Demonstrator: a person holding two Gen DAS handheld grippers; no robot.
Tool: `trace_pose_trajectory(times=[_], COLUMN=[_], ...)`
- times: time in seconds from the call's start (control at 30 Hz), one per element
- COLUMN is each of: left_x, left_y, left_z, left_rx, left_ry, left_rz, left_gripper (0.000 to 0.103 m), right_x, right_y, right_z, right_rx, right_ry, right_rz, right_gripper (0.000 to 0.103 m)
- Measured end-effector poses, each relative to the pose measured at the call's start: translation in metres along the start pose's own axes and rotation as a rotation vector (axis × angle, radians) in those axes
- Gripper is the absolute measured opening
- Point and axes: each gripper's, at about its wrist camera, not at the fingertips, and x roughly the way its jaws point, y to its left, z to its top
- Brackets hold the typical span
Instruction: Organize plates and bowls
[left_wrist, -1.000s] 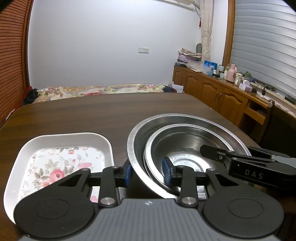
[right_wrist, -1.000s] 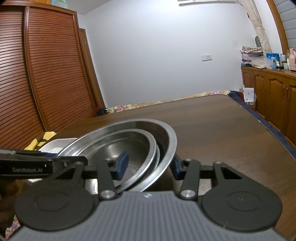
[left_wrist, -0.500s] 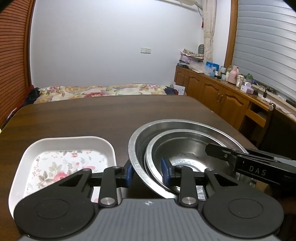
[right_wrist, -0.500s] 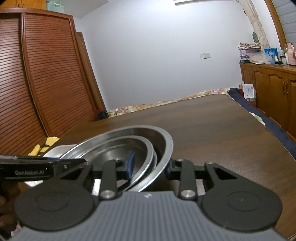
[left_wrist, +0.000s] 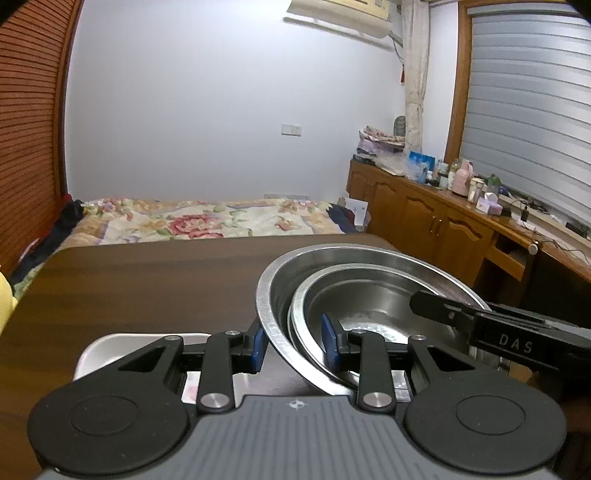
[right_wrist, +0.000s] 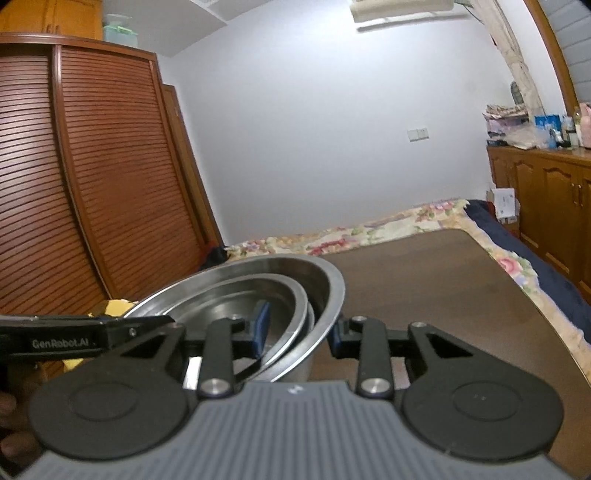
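Two steel bowls are nested, a small bowl inside a large bowl. They hang tilted above the dark wooden table. My left gripper is shut on their left rims, one blue pad outside and one inside. My right gripper is shut on the opposite rims of the large bowl and small bowl. The right gripper's finger reaches over the bowls in the left wrist view. A white floral tray lies on the table, mostly hidden behind the left gripper.
A floral bedspread lies past the table's far edge. Wooden cabinets with clutter line the right wall. A slatted wardrobe stands on the left. A yellow object sits at the table's left side.
Both grippers and the nested bowls have risen off the table. The right gripper's jaws have narrowed onto the rims. The white tray has dropped low in the left wrist view.
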Motion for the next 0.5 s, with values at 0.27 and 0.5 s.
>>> trace_pose_trajectory(times=[0.27, 0.5], left_x=[-0.025, -0.038], left_y=[0.035, 0.075], left_z=[-0.001, -0.013], left_rx=[-0.023, -0.066], left_ry=[-0.001, 0.022], left_rz=[0.038, 0.096], left_gripper=[0.033, 0.033], right_x=[0.012, 0.033], right_y=[0.025, 0.056], right_z=[-0.004, -0.013], right_rx=[-0.020, -0.047], right_ry=[0.021, 0.076], right_rz=[0.071, 0.145], right_gripper=[0.034, 0.034])
